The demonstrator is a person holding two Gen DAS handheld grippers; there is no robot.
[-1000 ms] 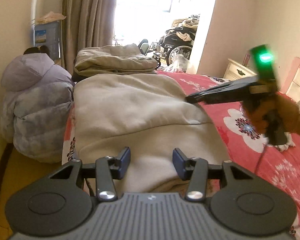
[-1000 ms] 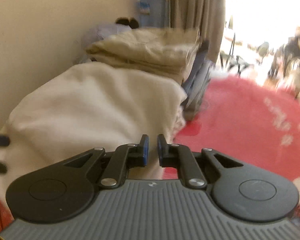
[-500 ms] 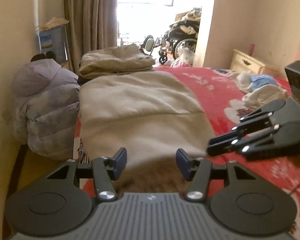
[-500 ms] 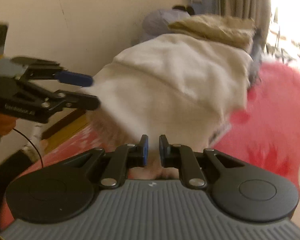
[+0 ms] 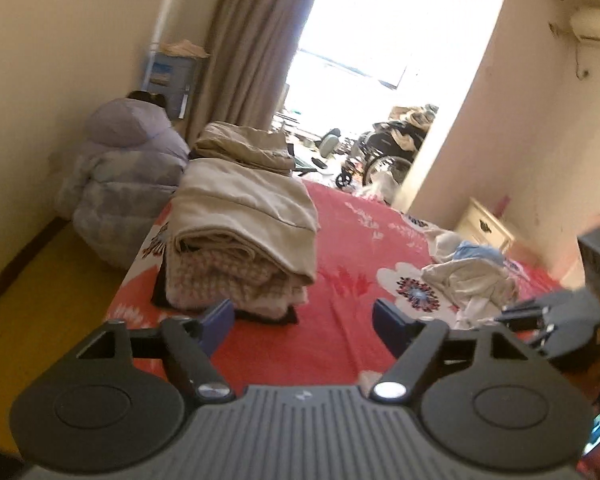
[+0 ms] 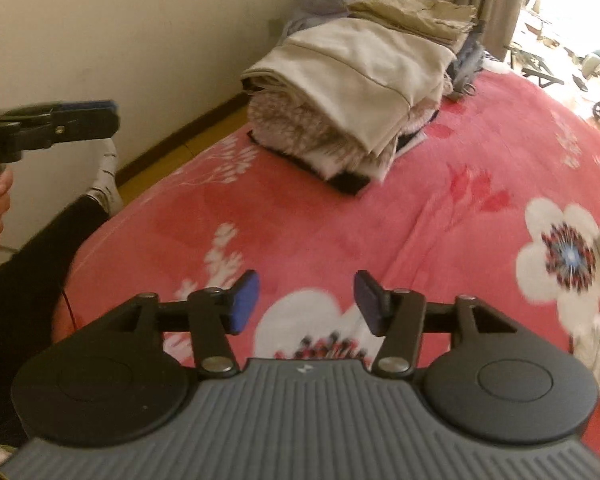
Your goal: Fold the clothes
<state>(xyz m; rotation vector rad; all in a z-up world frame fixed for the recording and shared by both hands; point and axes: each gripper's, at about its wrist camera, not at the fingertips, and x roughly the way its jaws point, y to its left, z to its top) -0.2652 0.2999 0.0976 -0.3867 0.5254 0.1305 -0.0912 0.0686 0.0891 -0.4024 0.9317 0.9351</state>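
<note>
With the folded beige garment (image 5: 252, 216) resting on the stack at the red floral bed's (image 6: 380, 216) edge, both just-opened empty grippers, left gripper (image 5: 302, 322) and right gripper (image 6: 306, 300), should swing to the crumpled white clothes (image 5: 468, 280) and pinch one corner each.

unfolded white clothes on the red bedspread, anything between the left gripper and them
Nothing visible blocks the way. The left gripper is open and empty, and only bare red bedspread lies between it and the unfolded white clothes. The right gripper is close beside that pile.
</note>
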